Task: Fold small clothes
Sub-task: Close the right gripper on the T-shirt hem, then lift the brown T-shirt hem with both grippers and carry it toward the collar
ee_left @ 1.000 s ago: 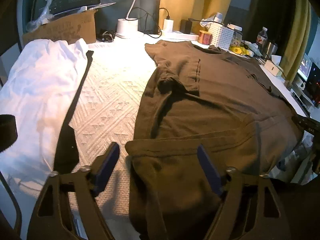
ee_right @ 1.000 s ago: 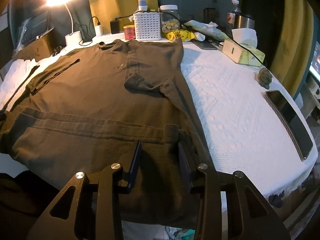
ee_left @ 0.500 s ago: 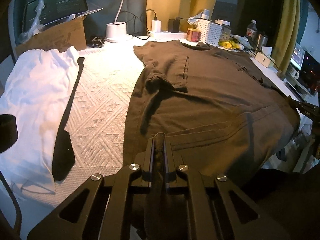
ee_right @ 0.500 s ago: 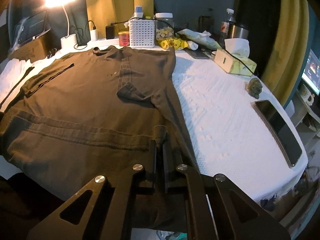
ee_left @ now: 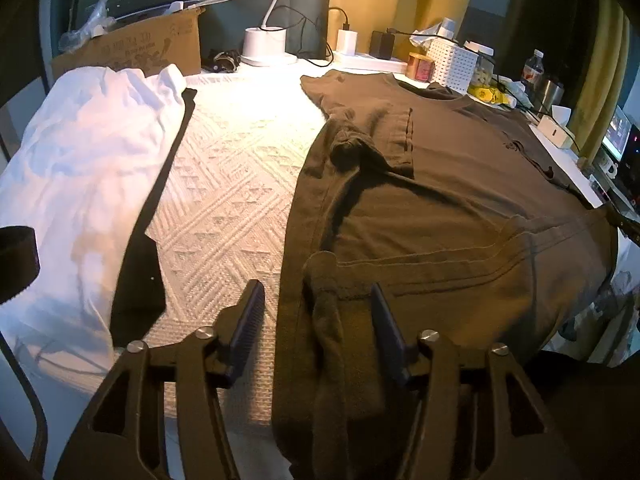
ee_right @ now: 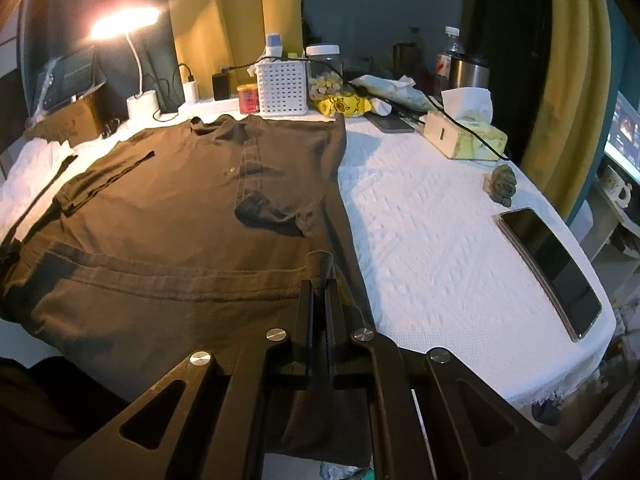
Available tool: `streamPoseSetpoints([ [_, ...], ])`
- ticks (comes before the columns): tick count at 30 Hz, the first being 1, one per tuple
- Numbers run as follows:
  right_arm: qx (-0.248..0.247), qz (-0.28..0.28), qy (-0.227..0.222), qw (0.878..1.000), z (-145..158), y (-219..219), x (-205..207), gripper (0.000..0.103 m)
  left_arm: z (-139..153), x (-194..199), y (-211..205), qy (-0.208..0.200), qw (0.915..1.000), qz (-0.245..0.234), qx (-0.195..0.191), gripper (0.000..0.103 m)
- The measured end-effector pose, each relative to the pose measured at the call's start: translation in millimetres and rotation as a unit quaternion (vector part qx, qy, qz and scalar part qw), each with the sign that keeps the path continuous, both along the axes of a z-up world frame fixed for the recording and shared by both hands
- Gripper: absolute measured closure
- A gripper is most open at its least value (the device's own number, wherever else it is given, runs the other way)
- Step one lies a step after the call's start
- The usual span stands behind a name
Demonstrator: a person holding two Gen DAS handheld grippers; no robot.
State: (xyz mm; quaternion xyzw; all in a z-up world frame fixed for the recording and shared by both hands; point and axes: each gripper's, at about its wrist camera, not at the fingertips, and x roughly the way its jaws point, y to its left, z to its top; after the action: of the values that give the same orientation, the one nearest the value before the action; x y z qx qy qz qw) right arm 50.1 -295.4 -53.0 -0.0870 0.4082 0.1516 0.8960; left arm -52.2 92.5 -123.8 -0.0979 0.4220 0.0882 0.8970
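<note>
Two sleeves of the brown T-shirt (ee_left: 460, 200) are already turned inward onto its body, so the side folds look done; the fold of the bottom hem toward the collar is, I judge, not finished. The shirt lies spread on the white textured surface (ee_right: 432, 232), its lower part hanging over the near edge. The left gripper (ee_left: 318, 320) stands wide apart, a pinched ridge of hem loose between its fingers. The right gripper (ee_right: 319, 300) is closed on the shirt's other hem corner. The cloth looks soft, thin, a little wrinkled.
</note>
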Motion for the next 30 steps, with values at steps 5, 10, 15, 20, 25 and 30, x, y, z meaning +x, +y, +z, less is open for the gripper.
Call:
streamPoseSetpoints([
  [5,0.008,0.004,-0.002,1.000,5,0,1,0.097,2,2,-11,-0.003,0.9991,-0.029,0.031,0.075],
  [10,0.014,0.006,-0.014,1.000,13,0,3,0.097,11,2,-18,-0.008,0.9974,-0.038,0.060,0.098],
  [15,0.017,0.007,-0.016,1.000,15,2,5,0.097,31,-4,-21,-0.039,0.9961,-0.037,0.069,0.098],
  [20,0.025,0.004,-0.021,0.999,20,0,9,0.097,46,-4,-11,-0.060,0.9956,-0.021,0.068,0.098],
  [25,0.029,-0.003,-0.024,0.999,24,-1,17,0.097,56,3,-5,-0.067,0.9932,-0.019,0.093,0.098],
  [30,0.037,-0.012,-0.032,0.999,31,-5,25,0.097,71,13,-2,-0.083,0.9907,-0.026,0.104,0.098],
])
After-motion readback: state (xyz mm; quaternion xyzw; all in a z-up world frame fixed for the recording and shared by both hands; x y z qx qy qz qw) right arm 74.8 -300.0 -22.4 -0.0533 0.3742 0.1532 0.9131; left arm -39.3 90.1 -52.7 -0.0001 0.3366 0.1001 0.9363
